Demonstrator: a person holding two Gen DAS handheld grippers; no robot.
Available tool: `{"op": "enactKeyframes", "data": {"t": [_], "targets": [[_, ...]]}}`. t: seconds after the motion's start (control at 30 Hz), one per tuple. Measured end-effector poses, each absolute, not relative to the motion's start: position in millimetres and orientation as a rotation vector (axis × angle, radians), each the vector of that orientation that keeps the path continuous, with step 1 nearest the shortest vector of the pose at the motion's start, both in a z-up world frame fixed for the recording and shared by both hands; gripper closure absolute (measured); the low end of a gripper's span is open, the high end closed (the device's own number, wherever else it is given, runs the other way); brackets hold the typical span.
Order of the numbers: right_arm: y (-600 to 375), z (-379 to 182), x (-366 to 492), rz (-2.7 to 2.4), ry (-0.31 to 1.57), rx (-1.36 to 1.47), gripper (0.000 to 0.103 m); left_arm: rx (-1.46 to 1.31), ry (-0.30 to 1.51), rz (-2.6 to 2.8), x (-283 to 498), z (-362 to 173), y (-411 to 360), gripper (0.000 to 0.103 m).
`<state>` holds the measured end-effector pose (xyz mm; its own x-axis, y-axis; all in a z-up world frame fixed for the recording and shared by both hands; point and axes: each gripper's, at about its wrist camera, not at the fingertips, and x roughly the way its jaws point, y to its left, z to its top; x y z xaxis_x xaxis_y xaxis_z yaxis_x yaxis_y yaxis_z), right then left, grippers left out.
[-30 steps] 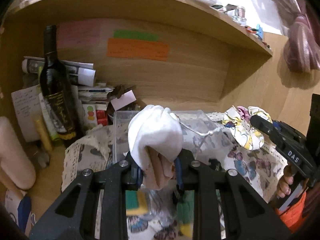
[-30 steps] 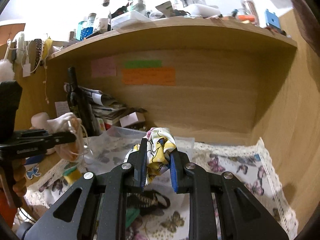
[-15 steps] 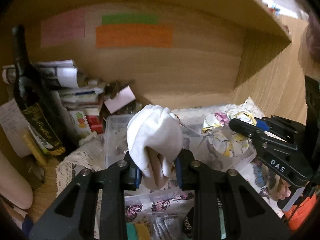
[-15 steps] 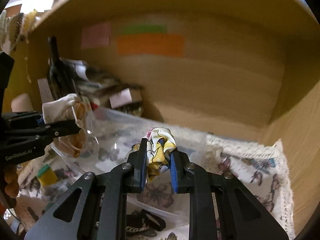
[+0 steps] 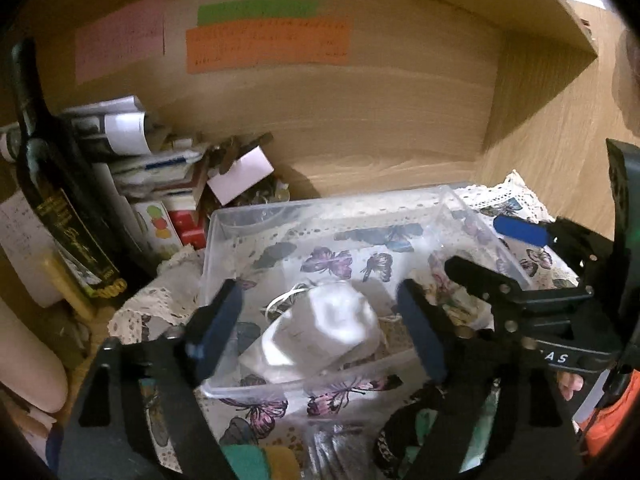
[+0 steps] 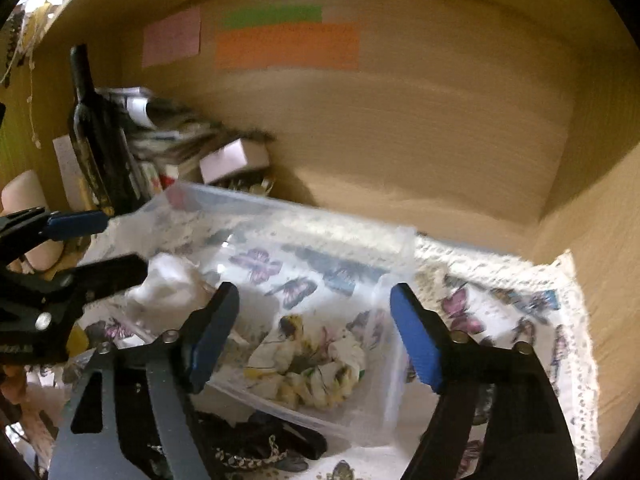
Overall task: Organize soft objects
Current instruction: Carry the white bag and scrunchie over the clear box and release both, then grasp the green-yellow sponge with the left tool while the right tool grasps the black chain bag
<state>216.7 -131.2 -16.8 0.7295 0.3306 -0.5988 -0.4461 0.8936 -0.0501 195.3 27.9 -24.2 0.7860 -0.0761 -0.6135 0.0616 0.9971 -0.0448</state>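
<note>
1. At the far left of the wooden shelf alcove (image 5: 360,128), a dark wine bottle (image 5: 52,184) stands upright against the side wall, with a pale cylinder (image 5: 28,360) lower down beside it.
2. Just right of the bottle, a heap of papers and small boxes (image 5: 160,168) leans into the corner; a white card (image 5: 240,174) rests on its right edge.
3. On the back panel above, a pink note (image 5: 118,46), a green strip (image 5: 258,10) and an orange sheet (image 5: 268,46) are stuck side by side.
4. The floor of the alcove is covered by a butterfly-print cloth with lace edging (image 6: 520,320), reaching to the right wall.
5. A clear plastic bin (image 5: 332,208) sits on the cloth in the middle.
6. The left gripper (image 5: 320,328) hangs over the bin's left part, its blue-padded fingers spread wide and empty; the white cloth bundle (image 5: 320,332) lies on the bin floor between them.
7. The right gripper (image 6: 316,330) hangs over the bin's right part, likewise spread wide and holding nothing; the floral scrunchie (image 6: 316,364) lies in the bin below it.
8. In front of the bin, dark items with a chain (image 6: 256,448) lie on the cloth.
</note>
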Motion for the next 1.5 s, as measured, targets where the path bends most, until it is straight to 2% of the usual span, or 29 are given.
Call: {"op": "enactKeyframes", "data": {"t": [0.07, 0.17, 0.4, 0.6, 1.0, 1.13, 1.27, 1.3, 1.33, 1.47, 1.5], "targets": [[-133.2, -8.8, 211.8, 0.431, 0.596, -0.189, 0.023, -0.017, 0.653, -0.080, 190.8, -17.8, 27.5, 0.003], [-139.7, 5.9, 199.4, 0.439, 0.553, -0.172, 0.021, -0.023, 0.620, -0.067, 179.0, -6.3, 28.8, 0.001], [-142.2, 23.5, 166.9, 0.476, 0.479, -0.184, 0.021, -0.006, 0.534, -0.036, 147.0, 11.7, 32.6, 0.000], [-141.1, 13.9, 147.5, 0.509, 0.475, -0.183, 0.021, 0.019, 0.510, -0.008, 118.5, 7.3, 45.0, 0.000], [-136.8, -38.5, 158.0, 0.546, 0.637, -0.156, 0.022, -0.010, 0.678, 0.061, 110.9, -54.0, 82.0, 0.000], [-131.6, -48.7, 156.5, 0.566, 0.672, -0.166, 0.029, -0.022, 0.755, 0.069, 114.6, -77.2, 91.0, 0.000], [-128.0, -54.4, 155.7, 0.596, 0.704, -0.160, 0.040, -0.051, 0.775, 0.025, 110.6, -86.5, 90.0, 0.000], [-127.1, -56.7, 154.8, 0.607, 0.717, -0.157, 0.044, -0.048, 0.765, 0.021, 109.0, -85.9, 88.2, 0.001], [-125.6, -58.6, 153.8, 0.610, 0.724, -0.159, 0.045, -0.047, 0.760, 0.015, 108.3, -85.1, 86.3, 0.006], [-123.8, -63.2, 146.6, 0.619, 0.728, -0.180, 0.061, -0.051, 0.781, -0.047, 106.4, -86.4, 81.0, 0.035], [-123.3, -63.2, 144.3, 0.614, 0.720, -0.189, 0.064, -0.056, 0.799, -0.067, 108.8, -88.8, 80.8, 0.038]]}}
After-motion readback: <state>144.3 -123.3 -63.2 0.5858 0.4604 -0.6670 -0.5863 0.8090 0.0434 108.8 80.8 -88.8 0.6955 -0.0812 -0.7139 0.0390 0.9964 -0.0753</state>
